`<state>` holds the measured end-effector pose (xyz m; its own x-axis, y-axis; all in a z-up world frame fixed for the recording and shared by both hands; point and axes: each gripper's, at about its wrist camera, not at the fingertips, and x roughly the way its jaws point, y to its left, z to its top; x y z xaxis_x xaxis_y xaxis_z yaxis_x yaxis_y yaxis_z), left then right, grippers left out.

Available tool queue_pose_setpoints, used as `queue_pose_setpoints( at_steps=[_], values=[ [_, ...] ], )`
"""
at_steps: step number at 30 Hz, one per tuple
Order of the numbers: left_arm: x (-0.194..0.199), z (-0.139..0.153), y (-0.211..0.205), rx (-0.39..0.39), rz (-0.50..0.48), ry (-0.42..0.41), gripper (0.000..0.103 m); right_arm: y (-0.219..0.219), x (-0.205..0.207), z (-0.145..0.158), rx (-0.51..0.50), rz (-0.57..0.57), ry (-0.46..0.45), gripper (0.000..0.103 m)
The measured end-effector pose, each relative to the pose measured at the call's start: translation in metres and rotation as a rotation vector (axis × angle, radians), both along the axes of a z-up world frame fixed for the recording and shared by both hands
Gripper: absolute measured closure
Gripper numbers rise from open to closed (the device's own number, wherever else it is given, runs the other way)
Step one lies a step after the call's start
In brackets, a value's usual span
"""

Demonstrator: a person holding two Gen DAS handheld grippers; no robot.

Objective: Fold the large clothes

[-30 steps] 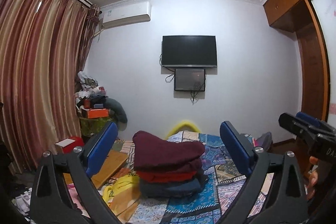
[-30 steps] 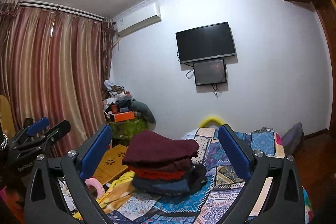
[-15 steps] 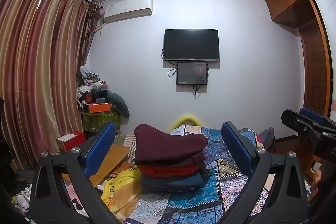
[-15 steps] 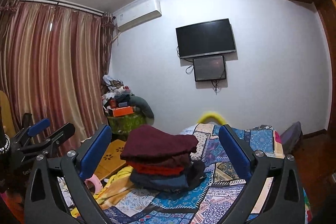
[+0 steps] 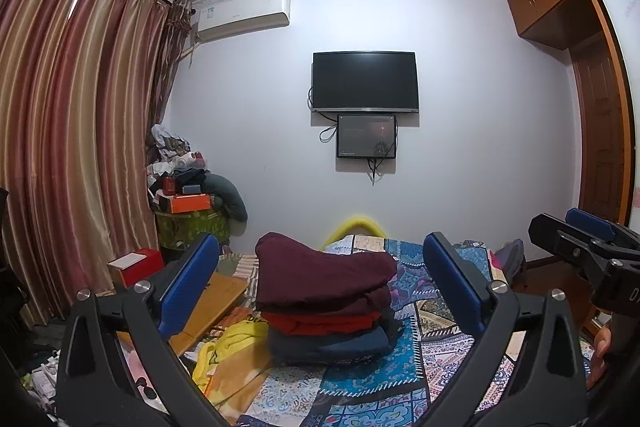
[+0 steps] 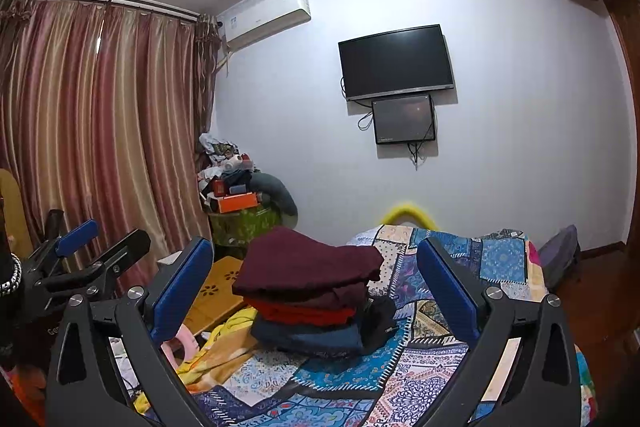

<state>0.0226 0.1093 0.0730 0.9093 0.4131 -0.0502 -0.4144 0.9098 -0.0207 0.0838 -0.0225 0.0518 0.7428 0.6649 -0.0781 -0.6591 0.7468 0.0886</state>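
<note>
A stack of folded clothes (image 5: 324,299) sits on the patchwork bedspread (image 5: 404,379): a maroon garment (image 5: 320,267) on top, a red one and a dark blue one under it. It also shows in the right wrist view (image 6: 308,291). My left gripper (image 5: 320,279) is open and empty, held back from the stack and above the bed. My right gripper (image 6: 314,283) is open and empty too. The right gripper shows at the right edge of the left wrist view (image 5: 576,247); the left gripper shows at the left of the right wrist view (image 6: 96,247).
Yellow cloth (image 5: 236,343) and a wooden board (image 5: 212,303) lie left of the stack. A cluttered green table (image 5: 188,223) stands by the curtains (image 5: 72,147). A TV (image 5: 365,81) hangs on the far wall. A wardrobe (image 5: 600,107) is at the right.
Both grippers have tilted and pulled back a little, so the stack sits lower in both views. Both stay open and empty. The stack has not moved.
</note>
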Motion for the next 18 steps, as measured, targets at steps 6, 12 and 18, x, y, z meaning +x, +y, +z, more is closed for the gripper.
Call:
queue_pose_setpoints(
  at_steps=[6, 12, 18],
  values=[
    [0.0, -0.0025, 0.0043, -0.005, -0.004, 0.007, 0.0, 0.0008, 0.0008, 0.0007, -0.006, -0.005, 0.008, 0.001],
    [0.0008, -0.005, 0.0079, -0.012, -0.009, 0.014, 0.0, 0.0011, 0.0009, 0.0008, -0.01, -0.005, 0.016, 0.001],
    [0.0027, -0.0045, 0.0099, -0.02, -0.01, 0.017, 0.0, 0.0029, 0.0008, 0.0008, -0.019, -0.006, 0.017, 0.001]
  ],
)
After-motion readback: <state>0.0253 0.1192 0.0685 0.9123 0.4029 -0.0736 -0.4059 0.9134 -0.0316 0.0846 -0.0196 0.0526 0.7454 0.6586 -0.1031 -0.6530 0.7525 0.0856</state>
